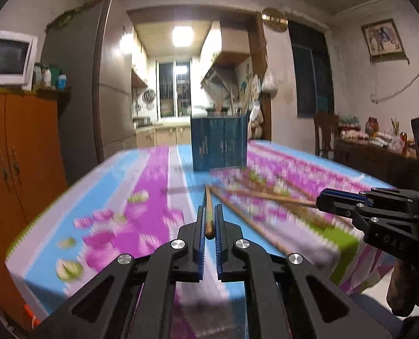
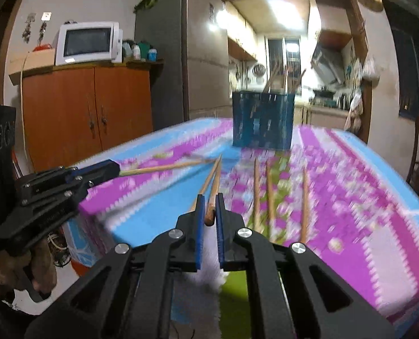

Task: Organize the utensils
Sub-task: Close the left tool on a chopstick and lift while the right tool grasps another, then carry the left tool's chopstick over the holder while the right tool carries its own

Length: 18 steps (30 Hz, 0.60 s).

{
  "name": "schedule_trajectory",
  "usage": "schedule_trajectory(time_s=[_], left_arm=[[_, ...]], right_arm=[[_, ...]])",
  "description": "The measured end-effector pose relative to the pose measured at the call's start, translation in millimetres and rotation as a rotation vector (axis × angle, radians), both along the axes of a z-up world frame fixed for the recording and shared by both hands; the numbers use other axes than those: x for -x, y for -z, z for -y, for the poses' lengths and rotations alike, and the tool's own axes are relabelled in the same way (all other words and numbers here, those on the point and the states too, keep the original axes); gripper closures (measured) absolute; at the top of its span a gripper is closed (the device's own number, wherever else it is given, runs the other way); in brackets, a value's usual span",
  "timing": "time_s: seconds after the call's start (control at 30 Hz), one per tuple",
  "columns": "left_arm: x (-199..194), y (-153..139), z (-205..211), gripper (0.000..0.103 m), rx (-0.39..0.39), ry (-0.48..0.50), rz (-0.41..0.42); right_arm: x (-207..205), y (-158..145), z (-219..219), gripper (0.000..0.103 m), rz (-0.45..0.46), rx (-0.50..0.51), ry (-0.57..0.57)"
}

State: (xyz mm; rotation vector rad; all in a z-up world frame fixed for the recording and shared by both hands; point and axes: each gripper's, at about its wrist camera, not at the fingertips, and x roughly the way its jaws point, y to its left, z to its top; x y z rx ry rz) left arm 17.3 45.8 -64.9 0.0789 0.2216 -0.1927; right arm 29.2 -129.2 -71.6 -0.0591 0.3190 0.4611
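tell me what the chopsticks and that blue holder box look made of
Chopsticks: likely wood or bamboo, matte tan with a darker brown butt end. Blue holder: probably plastic, given its uniform colour and slotted walls, though motion blur leaves that open.

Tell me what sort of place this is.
Most likely a home dining room opening onto a kitchen: a table under a flowery cloth, a fridge beside a microwave, and kitchen cabinets through the doorway.
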Motion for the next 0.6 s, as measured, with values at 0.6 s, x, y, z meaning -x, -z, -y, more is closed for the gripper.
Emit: schedule_trajectory(time_s=[0.6], left_arm=[[-58.8, -120.9, 12.6, 0.096, -0.006, 0.073, 0.117]], right_arm=[[-62.9, -125.5, 11.2, 0.098, 0.095, -0.021, -0.083]])
